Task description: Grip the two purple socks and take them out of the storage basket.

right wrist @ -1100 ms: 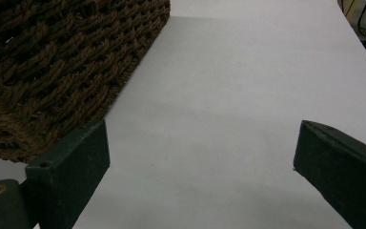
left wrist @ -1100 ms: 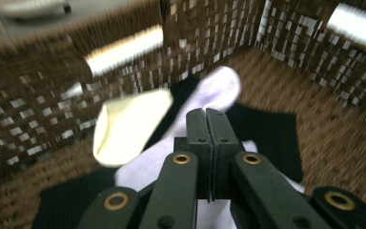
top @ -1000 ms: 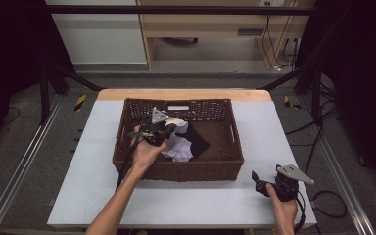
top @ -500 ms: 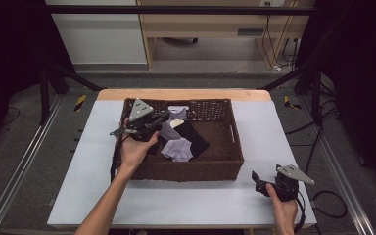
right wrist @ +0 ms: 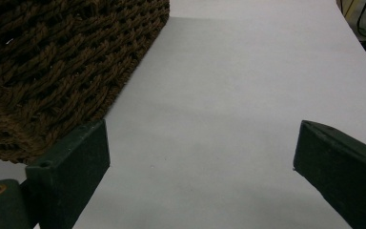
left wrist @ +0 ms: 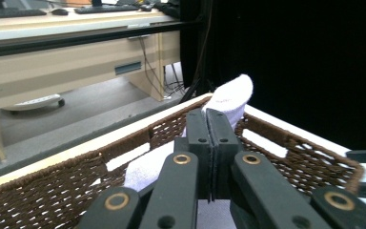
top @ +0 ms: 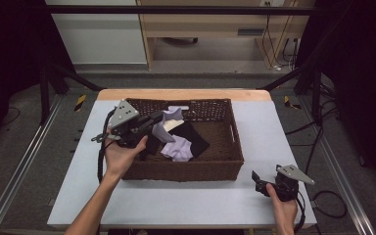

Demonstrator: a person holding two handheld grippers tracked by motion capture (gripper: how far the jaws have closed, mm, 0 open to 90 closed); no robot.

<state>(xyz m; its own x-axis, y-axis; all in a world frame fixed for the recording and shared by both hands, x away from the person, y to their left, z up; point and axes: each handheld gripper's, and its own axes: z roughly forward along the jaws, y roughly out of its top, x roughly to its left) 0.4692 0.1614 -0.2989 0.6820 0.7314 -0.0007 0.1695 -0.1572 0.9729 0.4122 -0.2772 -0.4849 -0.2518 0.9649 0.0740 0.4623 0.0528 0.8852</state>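
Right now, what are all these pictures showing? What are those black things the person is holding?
A person stands at a white table and holds a pinching tool in each hand. One picture looks down from above; the other two come from little cameras riding on the tools. On the table sits a brown woven basket with socks in it, some pale purple, some black. The left tool is squeezed shut on a white sock, lifting it over the basket's left side. The right tool rests near the table's front right corner, jaws wide open, holding nothing. Its camera sees the bare table and the basket's corner.

Lab: framed rig (top: 186, 10), cables (top: 274, 44)
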